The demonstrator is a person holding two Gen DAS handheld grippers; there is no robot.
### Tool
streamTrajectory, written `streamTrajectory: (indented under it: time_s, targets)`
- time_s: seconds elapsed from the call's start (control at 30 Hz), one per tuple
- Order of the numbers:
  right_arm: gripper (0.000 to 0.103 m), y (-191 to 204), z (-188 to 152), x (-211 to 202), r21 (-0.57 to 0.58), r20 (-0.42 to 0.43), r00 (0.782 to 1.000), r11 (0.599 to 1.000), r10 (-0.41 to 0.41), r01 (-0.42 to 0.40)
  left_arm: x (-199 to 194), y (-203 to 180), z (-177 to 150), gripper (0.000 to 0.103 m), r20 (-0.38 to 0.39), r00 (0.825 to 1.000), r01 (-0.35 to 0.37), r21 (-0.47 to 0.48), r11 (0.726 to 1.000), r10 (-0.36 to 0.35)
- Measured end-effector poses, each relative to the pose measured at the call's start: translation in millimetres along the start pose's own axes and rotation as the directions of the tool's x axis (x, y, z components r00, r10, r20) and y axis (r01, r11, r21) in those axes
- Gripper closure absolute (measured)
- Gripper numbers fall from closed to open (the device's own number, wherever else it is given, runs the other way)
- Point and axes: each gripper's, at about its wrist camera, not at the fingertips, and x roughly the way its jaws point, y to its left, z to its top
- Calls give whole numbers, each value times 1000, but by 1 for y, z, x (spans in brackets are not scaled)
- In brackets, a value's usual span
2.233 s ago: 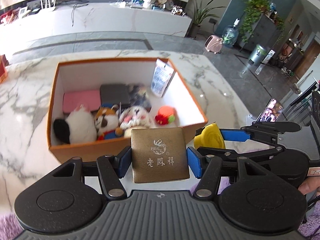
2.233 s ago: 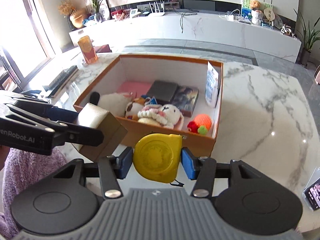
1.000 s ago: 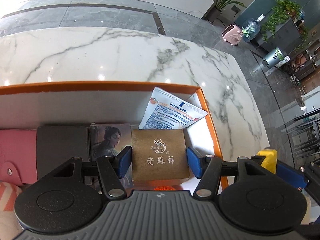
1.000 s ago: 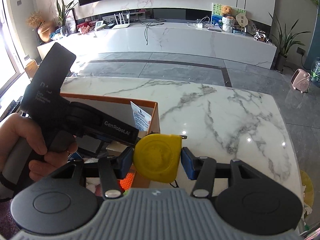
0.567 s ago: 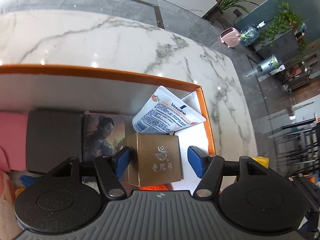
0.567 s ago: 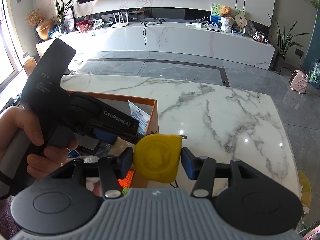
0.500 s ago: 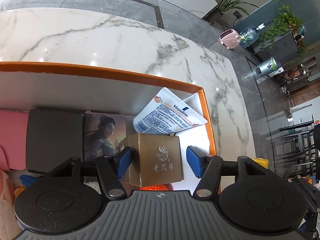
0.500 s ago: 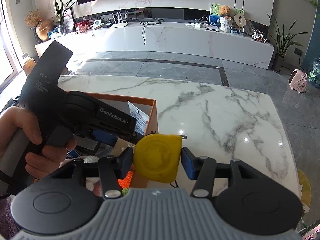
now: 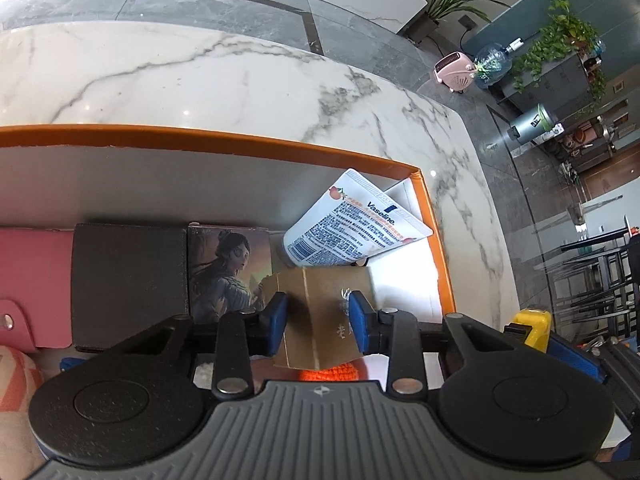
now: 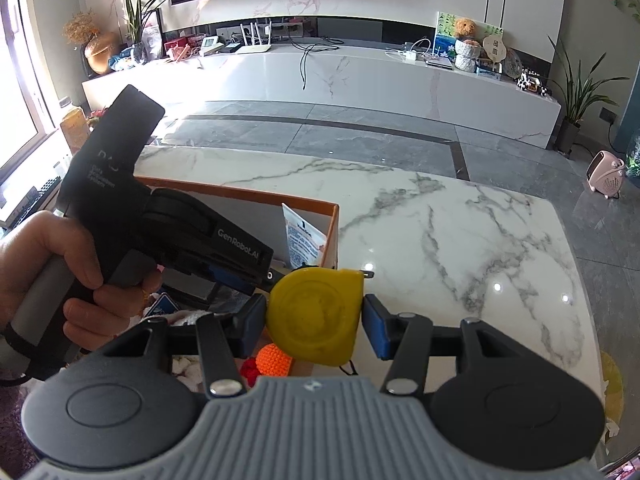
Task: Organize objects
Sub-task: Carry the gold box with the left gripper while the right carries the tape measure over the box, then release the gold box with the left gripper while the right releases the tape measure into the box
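**Currently logged: gold gift box at the carton's right end, tape measure clamped**

Left gripper (image 9: 318, 320): the jaws are drawn narrow. Both blue pads overlap the outline of the gold gift box (image 9: 324, 312), which is wider than the gap between them. Whether the pads touch the box cannot be made out. The box sits tilted inside the orange carton (image 9: 240, 146), one corner ridge facing the camera, its printed characters partly covered by the right pad.

Beneath the box: an orange crocheted piece (image 9: 332, 374), mostly hidden by the box and the gripper body.

Behind the box: a Vaseline tube (image 9: 352, 224) leaning into the carton's far right corner, its lower end hidden behind the box.

Leftward along the carton floor: a picture card of a woman (image 9: 228, 264), a black case (image 9: 128, 284), and a pink case (image 9: 32, 280) cut off at the frame edge. A striped plush (image 9: 16, 380) shows only as a sliver.

Right gripper (image 10: 315, 322): jaws clamped on the yellow tape measure (image 10: 316, 304), held above the carton's near right corner.

The tape measure blocks the left gripper's fingertips in the right wrist view. The left hand (image 10: 60, 272) grips that tool's handle.

Support: a marble table (image 10: 440, 240).
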Motion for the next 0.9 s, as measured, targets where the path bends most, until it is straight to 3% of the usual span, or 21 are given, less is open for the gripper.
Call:
streamTrajectory:
  time_s: [0.2, 0.33, 0.47, 0.63, 0.77, 0.9]
  targets:
    - [48, 21, 0, -7, -65, 1, 998, 996, 63, -62, -33, -10, -16, 65, 68, 997, -54, 88, 995, 48]
    - [48, 38, -3, 3, -87, -53, 991, 988, 122, -126, -54, -9, -30, 65, 105, 986, -142, 138, 980, 128]
    - [49, 55, -8, 17, -154, -130, 981, 975, 142, -161, -71, -4, -43, 65, 122, 981, -174, 177, 969, 154]
    - [49, 65, -9, 33, -168, -229, 967, 974, 114, -155, -84, 0, -60, 65, 132, 980, -175, 204, 963, 150]
    - [48, 68, -11, 43, -99, -283, 955, 987, 91, -123, -88, 5, -67, 65, 146, 974, -198, 202, 959, 171]
    - [48, 76, -17, 52, -118, -319, 946, 989, 51, -93, -94, 8, -72, 65, 152, 972, -208, 204, 957, 179]
